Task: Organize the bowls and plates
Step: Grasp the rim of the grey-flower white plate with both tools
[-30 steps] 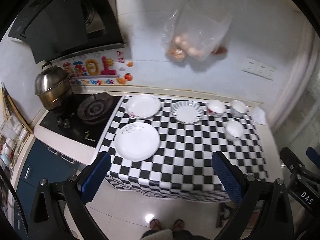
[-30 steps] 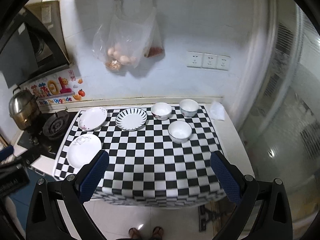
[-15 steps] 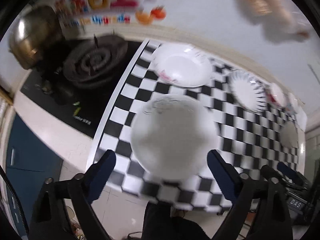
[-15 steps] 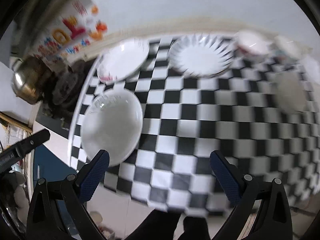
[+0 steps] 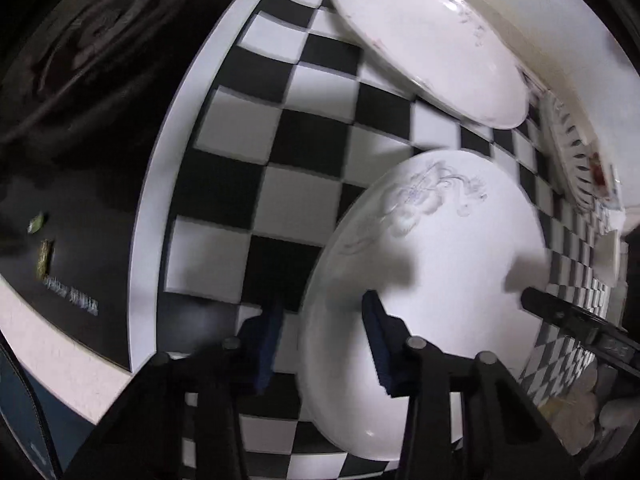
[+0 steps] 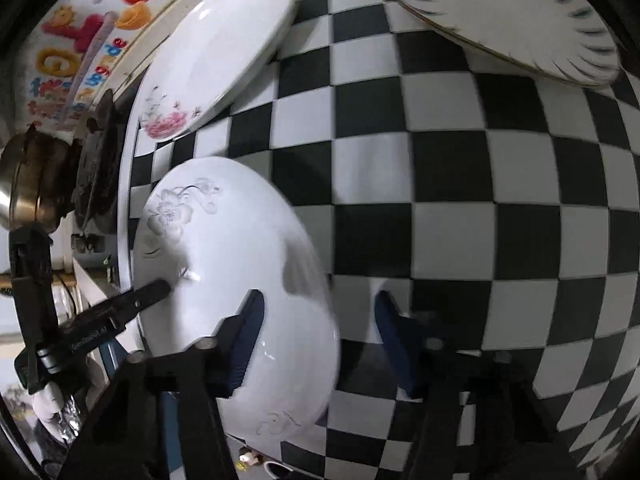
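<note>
A white plate with a grey flower print point(image 5: 432, 248) lies on the checkered cloth near the front left corner; it also shows in the right wrist view point(image 6: 224, 264). My left gripper point(image 5: 322, 320) straddles its left rim, one blue finger over the plate, one beside it, jaws apart. My right gripper point(image 6: 320, 312) straddles its right rim the same way, jaws apart. A white plate with pink flowers point(image 6: 224, 44) lies behind it, also in the left wrist view point(image 5: 432, 40). A ribbed plate with blue strokes point(image 6: 508, 20) lies further right.
The black gas hob point(image 5: 80, 120) borders the cloth on the left, with a steel pot point(image 6: 28, 176) on it. The checkered cloth point(image 6: 480, 220) stretches to the right. The counter's front edge is just below the grippers.
Both grippers have dropped from high above the counter down to the near plate and narrowed, each now astride one side of its rim.
</note>
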`<state>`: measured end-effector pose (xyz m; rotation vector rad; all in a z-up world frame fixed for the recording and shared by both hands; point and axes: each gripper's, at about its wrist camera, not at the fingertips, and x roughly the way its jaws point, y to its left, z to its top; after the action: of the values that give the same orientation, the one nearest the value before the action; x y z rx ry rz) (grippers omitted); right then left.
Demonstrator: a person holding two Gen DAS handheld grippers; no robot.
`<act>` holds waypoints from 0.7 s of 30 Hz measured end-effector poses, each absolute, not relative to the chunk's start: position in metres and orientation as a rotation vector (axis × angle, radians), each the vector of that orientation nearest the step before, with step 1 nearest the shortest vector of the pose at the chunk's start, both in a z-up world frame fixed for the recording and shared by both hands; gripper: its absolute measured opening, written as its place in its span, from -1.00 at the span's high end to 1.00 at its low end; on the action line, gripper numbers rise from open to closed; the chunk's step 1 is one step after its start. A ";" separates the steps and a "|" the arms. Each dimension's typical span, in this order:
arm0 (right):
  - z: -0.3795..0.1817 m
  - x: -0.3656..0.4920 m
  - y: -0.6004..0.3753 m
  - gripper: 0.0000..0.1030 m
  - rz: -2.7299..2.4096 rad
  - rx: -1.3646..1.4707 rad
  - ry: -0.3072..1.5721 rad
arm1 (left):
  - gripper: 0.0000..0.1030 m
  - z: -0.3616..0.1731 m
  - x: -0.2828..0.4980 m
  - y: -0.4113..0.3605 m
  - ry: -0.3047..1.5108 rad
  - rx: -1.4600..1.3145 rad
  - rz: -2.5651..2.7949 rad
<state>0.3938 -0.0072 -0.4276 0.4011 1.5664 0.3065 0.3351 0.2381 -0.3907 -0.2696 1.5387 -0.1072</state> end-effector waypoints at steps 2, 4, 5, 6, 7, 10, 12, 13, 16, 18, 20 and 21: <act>-0.431 0.393 -0.003 0.41 0.312 0.378 1.601 | 0.47 -0.389 0.334 0.236 1.530 -0.255 -0.098; -0.428 0.394 0.004 0.58 0.298 0.298 1.580 | 0.47 -0.389 0.333 0.234 1.528 -0.245 -0.095; -0.428 0.393 0.004 0.59 0.300 0.301 1.577 | 0.48 -0.388 0.331 0.233 1.536 -0.248 -0.091; -0.430 0.392 0.001 0.59 0.301 0.311 1.576 | 0.49 -0.387 0.329 0.231 1.541 -0.249 -0.091; -0.430 0.394 -0.001 0.59 0.299 0.320 1.579 | 0.50 -0.385 0.328 0.228 1.538 -0.244 -0.091; -0.426 0.393 -0.012 0.59 0.298 0.318 1.563 | 0.50 -0.376 0.327 0.209 1.516 -0.203 -0.102; -0.422 0.393 -0.016 0.59 0.293 0.327 1.553 | 0.50 -0.370 0.328 0.195 1.510 -0.192 -0.120; -0.419 0.392 -0.024 0.59 0.285 0.334 1.547 | 0.50 -0.367 0.330 0.186 1.508 -0.190 -0.133; -0.410 0.387 -0.051 0.60 0.266 0.337 1.534 | 0.50 -0.361 0.331 0.159 1.503 -0.179 -0.153; -0.403 0.381 -0.075 0.60 0.248 0.322 1.515 | 0.50 -0.361 0.332 0.136 1.501 -0.168 -0.172; -0.398 0.378 -0.095 0.60 0.227 0.314 1.509 | 0.50 -0.362 0.338 0.123 1.512 -0.170 -0.188; -0.397 0.376 -0.104 0.60 0.221 0.312 1.509 | 0.50 -0.364 0.338 0.115 1.518 -0.171 -0.194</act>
<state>0.3762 -0.1042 -0.3971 0.3121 1.5086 0.2213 0.3379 0.1152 -0.3640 -0.1714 1.5180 -0.1937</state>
